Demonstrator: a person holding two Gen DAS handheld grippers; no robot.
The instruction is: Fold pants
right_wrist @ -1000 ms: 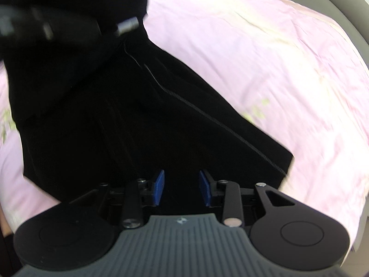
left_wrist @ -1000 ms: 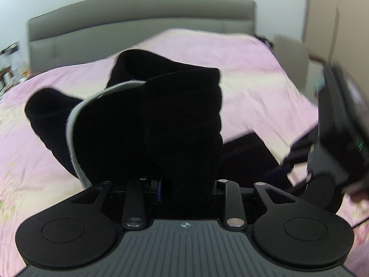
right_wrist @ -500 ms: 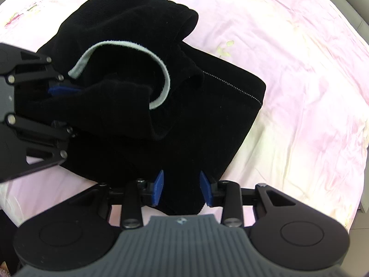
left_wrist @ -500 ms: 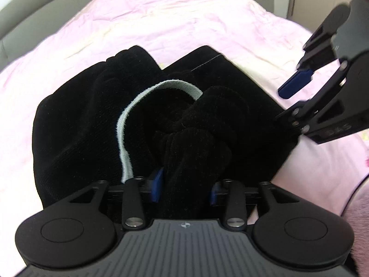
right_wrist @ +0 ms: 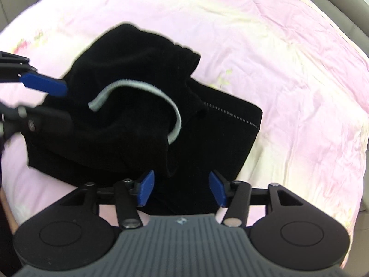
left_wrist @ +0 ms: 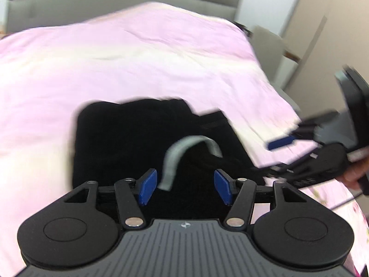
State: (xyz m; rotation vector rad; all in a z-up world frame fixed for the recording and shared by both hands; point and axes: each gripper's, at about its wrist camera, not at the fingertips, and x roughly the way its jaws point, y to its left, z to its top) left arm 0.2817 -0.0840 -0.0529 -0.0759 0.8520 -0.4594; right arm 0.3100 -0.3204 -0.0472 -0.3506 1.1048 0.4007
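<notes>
A wide bed [right_wrist: 288, 53] covered with a rumpled pink and pale-yellow sheet fills both views, with a grey upholstered headboard [left_wrist: 115, 2] behind it in the left wrist view. On the sheet, near the bed's front edge, lies a pair of black fleecy pants [right_wrist: 143, 124] gathered into a loosely folded heap; its upper layer is bunched and lumpy, while a flatter layer with a fine stitched seam sticks out to the right underneath. A curved strip of pale grey-white lining [right_wrist: 138, 92] arches across the top of the heap.

The left hand-held gripper [left_wrist: 184, 190] hovers just over the near edge of the pants, its blue-padded fingers spread wide with only cloth seen between them, gripping nothing. The right hand-held gripper [right_wrist: 181, 190] hangs likewise at the front edge of the heap, fingers wide apart and empty. Each gripper shows blurred at the side of the other's view.
</notes>
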